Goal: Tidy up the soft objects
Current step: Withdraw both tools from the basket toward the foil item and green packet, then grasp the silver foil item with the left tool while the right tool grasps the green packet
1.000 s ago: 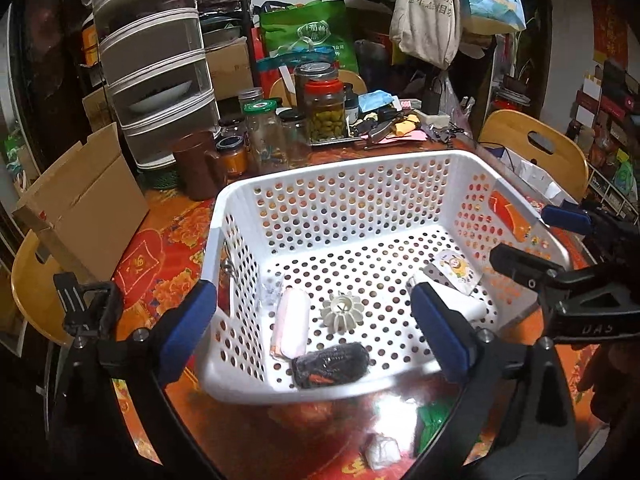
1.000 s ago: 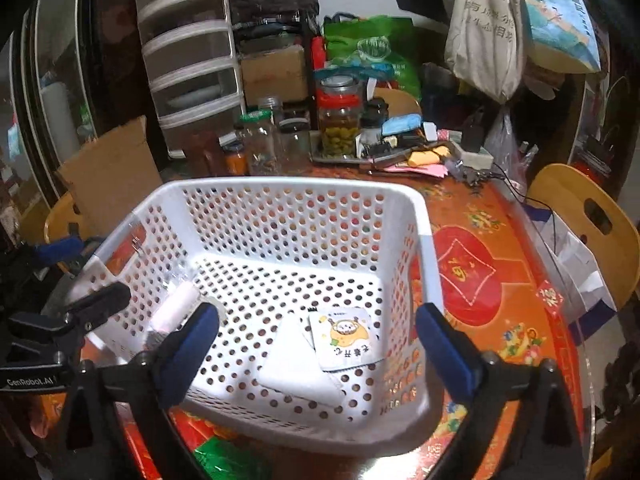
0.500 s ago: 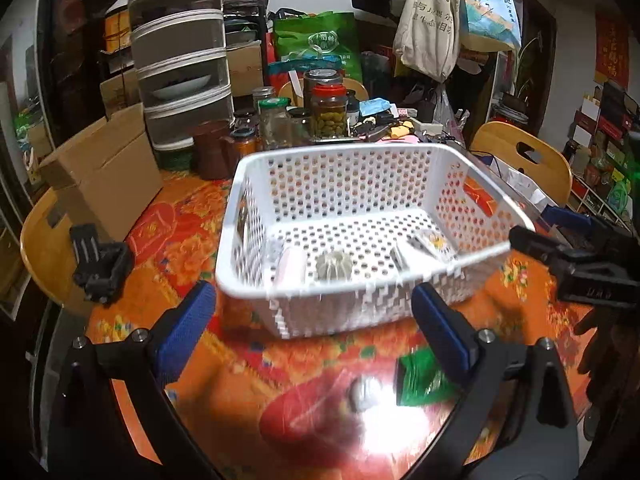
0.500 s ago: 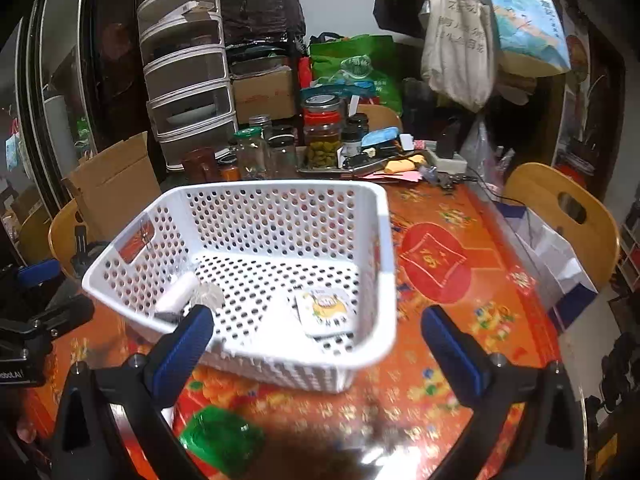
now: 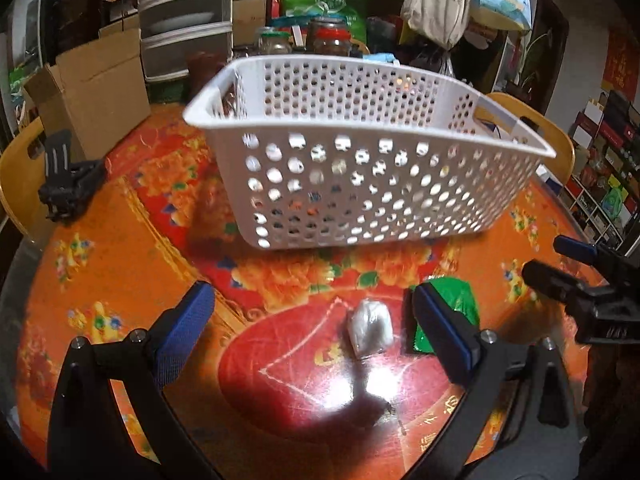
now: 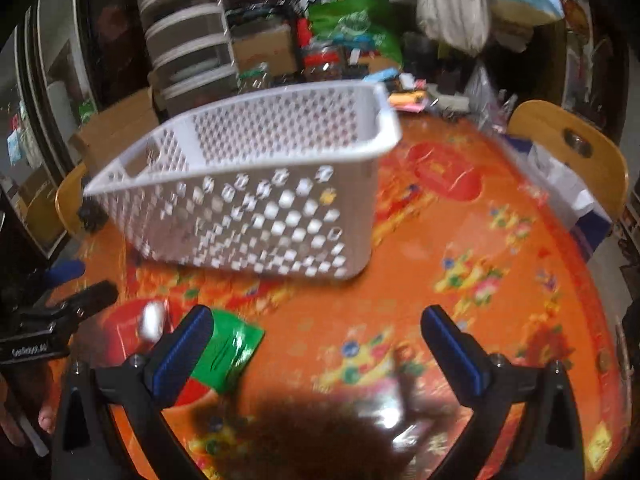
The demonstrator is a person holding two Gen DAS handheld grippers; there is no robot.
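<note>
Both the left gripper (image 5: 308, 330) and the right gripper (image 6: 316, 344) are held spread and empty. A small white wrapped bundle (image 5: 369, 328) lies between the left fingers, a green packet (image 5: 452, 314) touching the right finger; both seem light, crushable, perhaps slippery, best pinched across the middle. Beyond stands the white basket (image 5: 360, 184)

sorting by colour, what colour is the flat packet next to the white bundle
Green packet, clearest in the left wrist view, beside the white bundle.
</note>
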